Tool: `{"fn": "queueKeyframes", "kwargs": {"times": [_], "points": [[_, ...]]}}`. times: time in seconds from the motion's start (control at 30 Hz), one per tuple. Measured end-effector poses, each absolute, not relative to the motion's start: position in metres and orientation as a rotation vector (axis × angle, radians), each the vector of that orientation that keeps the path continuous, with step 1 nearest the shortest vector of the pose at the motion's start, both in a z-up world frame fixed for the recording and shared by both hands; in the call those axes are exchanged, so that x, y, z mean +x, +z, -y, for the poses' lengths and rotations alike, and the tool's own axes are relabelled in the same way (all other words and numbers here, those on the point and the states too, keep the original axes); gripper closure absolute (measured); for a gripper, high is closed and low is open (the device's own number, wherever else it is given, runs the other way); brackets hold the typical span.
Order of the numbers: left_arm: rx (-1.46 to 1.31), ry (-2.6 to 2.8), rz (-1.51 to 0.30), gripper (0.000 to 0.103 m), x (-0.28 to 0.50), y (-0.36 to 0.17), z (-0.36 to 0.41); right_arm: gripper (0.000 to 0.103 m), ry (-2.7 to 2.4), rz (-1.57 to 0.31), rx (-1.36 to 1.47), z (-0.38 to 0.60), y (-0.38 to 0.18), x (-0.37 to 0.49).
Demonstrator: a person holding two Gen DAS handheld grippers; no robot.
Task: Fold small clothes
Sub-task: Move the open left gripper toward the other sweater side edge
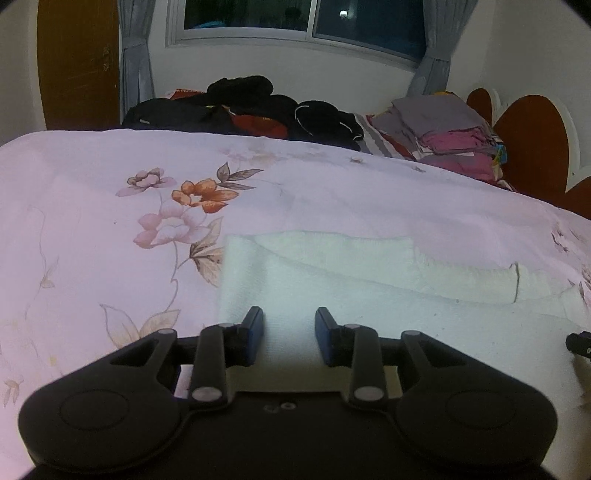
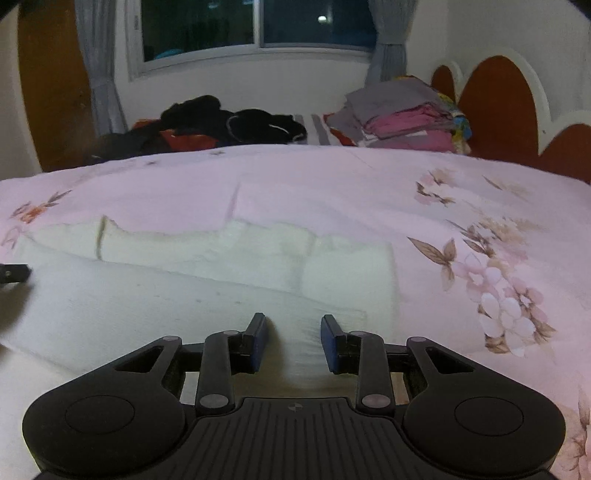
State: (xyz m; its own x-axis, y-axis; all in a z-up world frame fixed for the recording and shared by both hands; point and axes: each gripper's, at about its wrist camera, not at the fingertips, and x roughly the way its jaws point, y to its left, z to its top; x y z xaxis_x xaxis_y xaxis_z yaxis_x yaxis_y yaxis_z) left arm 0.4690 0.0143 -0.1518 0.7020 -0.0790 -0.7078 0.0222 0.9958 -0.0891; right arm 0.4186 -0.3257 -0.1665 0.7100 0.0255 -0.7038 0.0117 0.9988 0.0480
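Observation:
A white knitted garment (image 1: 369, 295) lies flat on the pink floral bedspread (image 1: 92, 240), partly folded, with a folded layer along its far side. My left gripper (image 1: 290, 321) hovers over the garment's left part, jaws apart, pads touching nothing; white cloth shows in the gap. In the right wrist view the same garment (image 2: 184, 295) spreads to the left. My right gripper (image 2: 294, 325) sits over its near right corner, open, with slightly wrinkled cloth below the gap. The tip of the other gripper (image 2: 13, 275) peeks in at the left edge.
At the far side of the bed lies a heap of dark clothes (image 1: 258, 107). A stack of folded grey and pink clothes (image 1: 447, 129) sits by the brown headboard (image 1: 532, 147). A window with curtains (image 1: 295, 22) is behind.

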Motion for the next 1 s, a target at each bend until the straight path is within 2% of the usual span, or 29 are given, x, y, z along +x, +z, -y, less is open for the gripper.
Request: {"fn": "queueKeyframes", "kwargs": {"times": [0.53,0.83,1.0], "points": [[-0.074,-0.101,-0.778,0.073,0.433,-0.132,-0.003,0.072,0.033,-0.797,-0.045,0.304,-0.161,0.394],[0.005,-0.106,-0.793,0.07,0.41,-0.15,0.002,0.072,0.03,-0.808,-0.032,0.322,-0.164,0.373],[0.016,-0.08,-0.809,0.073,0.405,-0.144,0.007,0.072,0.016,-0.826,-0.034,0.322,-0.159,0.365]]}}
